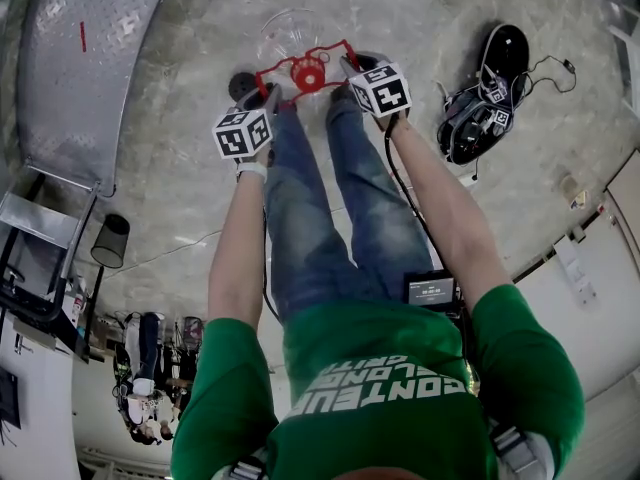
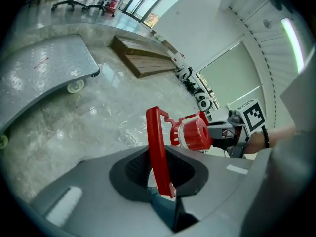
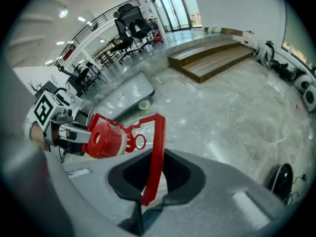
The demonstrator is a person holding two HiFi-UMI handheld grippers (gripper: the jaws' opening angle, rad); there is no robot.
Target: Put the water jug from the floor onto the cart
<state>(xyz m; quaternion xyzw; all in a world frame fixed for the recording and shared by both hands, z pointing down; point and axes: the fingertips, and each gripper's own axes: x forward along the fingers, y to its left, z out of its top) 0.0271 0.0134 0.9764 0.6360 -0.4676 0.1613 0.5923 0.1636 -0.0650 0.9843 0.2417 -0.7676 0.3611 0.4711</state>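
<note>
The water jug (image 1: 290, 30) is clear, with a red cap (image 1: 309, 72) and a red carrying handle, and stands on the floor in front of the person's feet. My left gripper (image 1: 267, 94) is shut on the handle's left bar (image 2: 158, 149). My right gripper (image 1: 351, 67) is shut on the right bar (image 3: 155, 157). In both gripper views the red cap (image 2: 196, 132) (image 3: 104, 138) sits between the two grippers. The cart (image 1: 90, 58), a low grey platform on wheels, lies to the left (image 2: 44, 73) (image 3: 126, 95).
A black bag with gear and cables (image 1: 485, 98) lies on the floor to the right. A black bin (image 1: 112, 240) stands near the cart's near end. Wooden steps (image 3: 212, 58) and office chairs (image 3: 131, 23) are farther off. The person's legs stand just behind the jug.
</note>
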